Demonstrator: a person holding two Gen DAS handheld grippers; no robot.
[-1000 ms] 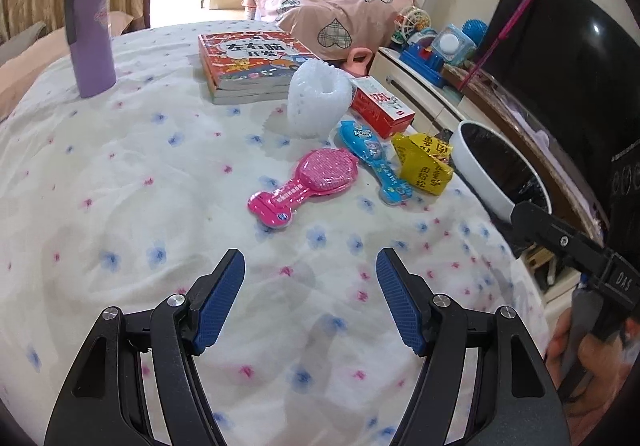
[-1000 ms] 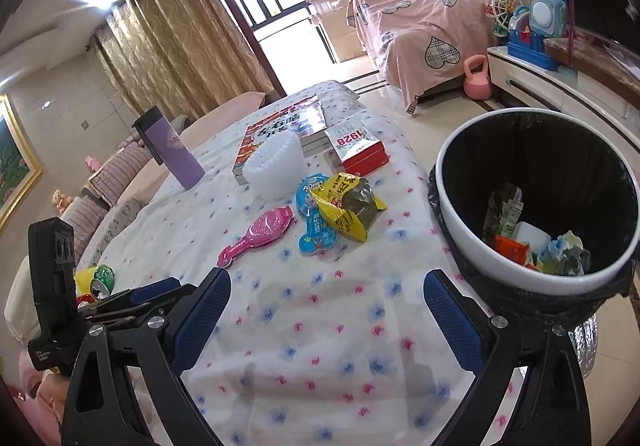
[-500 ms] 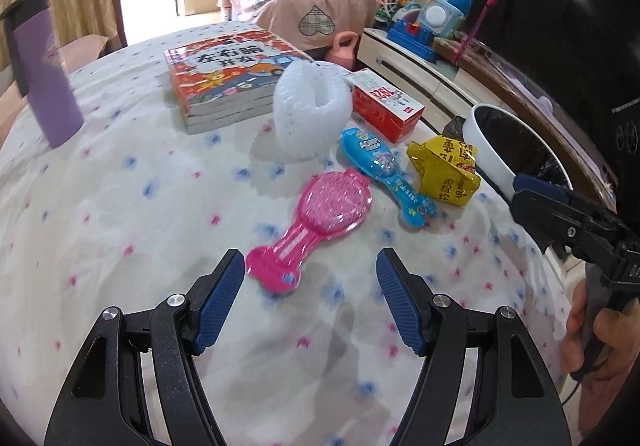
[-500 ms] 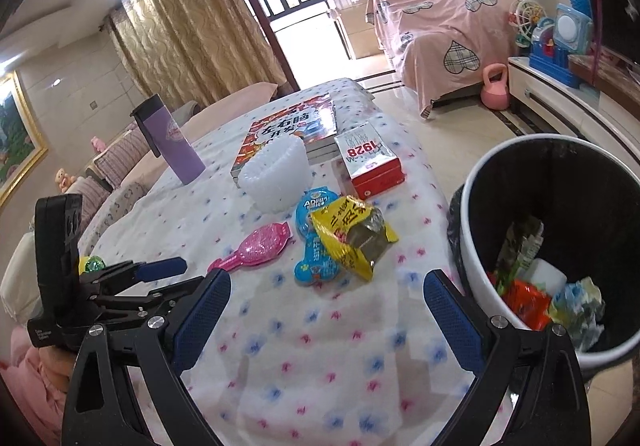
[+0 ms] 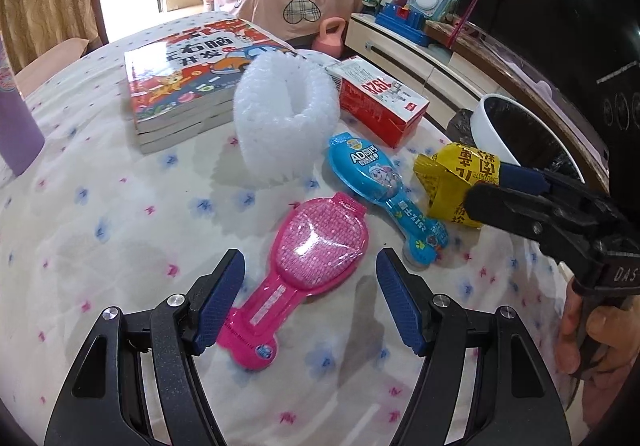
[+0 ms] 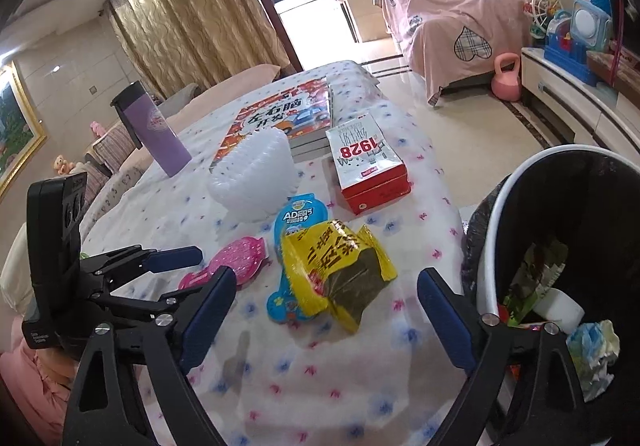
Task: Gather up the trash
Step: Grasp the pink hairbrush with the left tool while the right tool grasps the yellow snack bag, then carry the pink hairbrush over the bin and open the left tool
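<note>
So the bin (image 6: 494, 230) already has a few scraps in it, wrappers and crumpled paper, so I figure some of the collecting is done. Left on the desk (image 5: 120, 230): the yellow wrapper (image 6: 336, 270) just beside the bin, the blue packet (image 5: 384, 190) touching its far side, then the pink packet (image 5: 308, 258) farther from the bin.

My left gripper (image 5: 310, 298) has its fingers spread, nothing held, the pink packet's handle lying between them. My right gripper (image 6: 326, 320) is wide and empty, its fingers have just been closing a bit, lined up with the yellow wrapper.

Only the right wrist view looks down into the bin. The left one shows just its rim, but gives a proper look at the pink packet, which the right view half hides behind the left gripper.
</note>
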